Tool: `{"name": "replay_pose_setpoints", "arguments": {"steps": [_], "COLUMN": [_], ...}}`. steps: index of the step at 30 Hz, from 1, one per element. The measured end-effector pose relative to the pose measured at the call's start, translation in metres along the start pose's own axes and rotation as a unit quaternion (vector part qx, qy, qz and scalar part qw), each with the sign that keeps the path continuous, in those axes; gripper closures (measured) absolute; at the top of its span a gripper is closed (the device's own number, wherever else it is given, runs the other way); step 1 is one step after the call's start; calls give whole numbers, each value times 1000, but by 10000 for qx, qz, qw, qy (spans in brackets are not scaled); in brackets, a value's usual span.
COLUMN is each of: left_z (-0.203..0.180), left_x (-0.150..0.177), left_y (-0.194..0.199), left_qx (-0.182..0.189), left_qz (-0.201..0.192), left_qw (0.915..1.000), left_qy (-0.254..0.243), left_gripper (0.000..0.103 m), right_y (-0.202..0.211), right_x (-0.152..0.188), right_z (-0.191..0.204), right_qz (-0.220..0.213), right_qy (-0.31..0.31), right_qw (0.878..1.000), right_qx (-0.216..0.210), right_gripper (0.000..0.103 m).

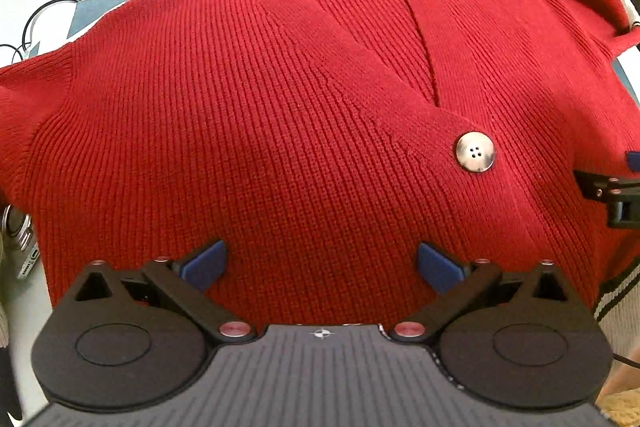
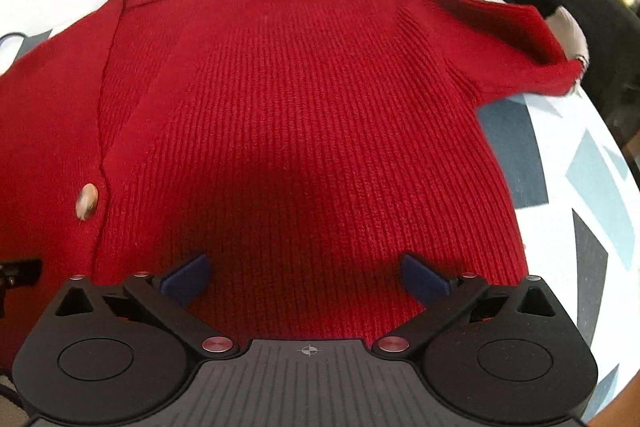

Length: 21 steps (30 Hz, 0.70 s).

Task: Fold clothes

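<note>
Patterned tabletop (image 2: 592, 163) holds red cardigan (image 1: 280, 107) flat, buttoned; my left gripper (image 1: 322, 265) and right gripper (image 2: 306, 277) both spread wide above hem.

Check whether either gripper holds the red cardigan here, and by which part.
Nothing is held. The left gripper and right gripper are both open over the cardigan near its bottom hem, no knit between the fingers.

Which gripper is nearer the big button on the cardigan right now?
Left. The left gripper hovers open with the button just ahead, right of centre. The right gripper, also open, has it far off to its left.
</note>
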<state>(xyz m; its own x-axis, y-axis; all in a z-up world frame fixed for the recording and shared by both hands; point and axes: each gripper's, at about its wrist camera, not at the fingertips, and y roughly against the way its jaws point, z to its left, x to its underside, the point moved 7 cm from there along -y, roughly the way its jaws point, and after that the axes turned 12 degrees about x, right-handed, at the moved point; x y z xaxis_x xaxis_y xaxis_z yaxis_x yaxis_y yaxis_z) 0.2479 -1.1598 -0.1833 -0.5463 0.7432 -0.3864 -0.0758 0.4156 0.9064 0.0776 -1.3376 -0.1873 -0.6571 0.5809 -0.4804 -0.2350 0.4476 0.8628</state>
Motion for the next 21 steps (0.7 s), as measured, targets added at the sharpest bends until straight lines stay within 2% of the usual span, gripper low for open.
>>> {"name": "replay_pose_setpoints", "arguments": {"steps": [21], "left_z": [-7], "left_x": [1], "left_y": [1], "left_qx": [-79], "left_qz": [2], "left_qw": [9998], "left_qy": [169], "left_gripper": [0], "right_y": [-4], "right_x": [-4], "right_z": [2], "right_qz": [-84], "right_qy": [382], "right_qw": [9991], "right_qx": [-157], "right_gripper": [1]}}
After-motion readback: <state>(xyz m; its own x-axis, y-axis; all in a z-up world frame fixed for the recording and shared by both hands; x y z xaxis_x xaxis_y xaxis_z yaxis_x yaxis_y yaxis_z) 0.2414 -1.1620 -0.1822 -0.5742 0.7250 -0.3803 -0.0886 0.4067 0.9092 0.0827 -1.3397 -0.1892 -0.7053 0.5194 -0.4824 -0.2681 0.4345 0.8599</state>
